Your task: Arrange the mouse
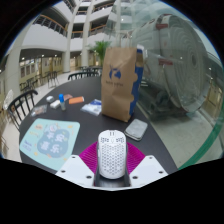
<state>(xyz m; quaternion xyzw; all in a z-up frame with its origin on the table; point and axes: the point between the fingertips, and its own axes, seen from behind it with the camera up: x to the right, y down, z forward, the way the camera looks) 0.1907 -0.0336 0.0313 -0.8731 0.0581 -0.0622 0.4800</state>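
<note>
A white mouse [111,156] with a perforated shell sits between my gripper's [111,150] two fingers. The magenta pads [88,158] press against it on both sides, so the gripper is shut on the mouse. The mouse hangs over the near edge of a dark round table [95,122].
A brown paper bag [120,83] stands upright on the table just beyond the fingers. A small grey flat object [136,128] lies to its right. A light blue printed sheet [50,140] lies to the left, with small boxes [75,100] behind it. Chairs [22,103] stand around the far left side.
</note>
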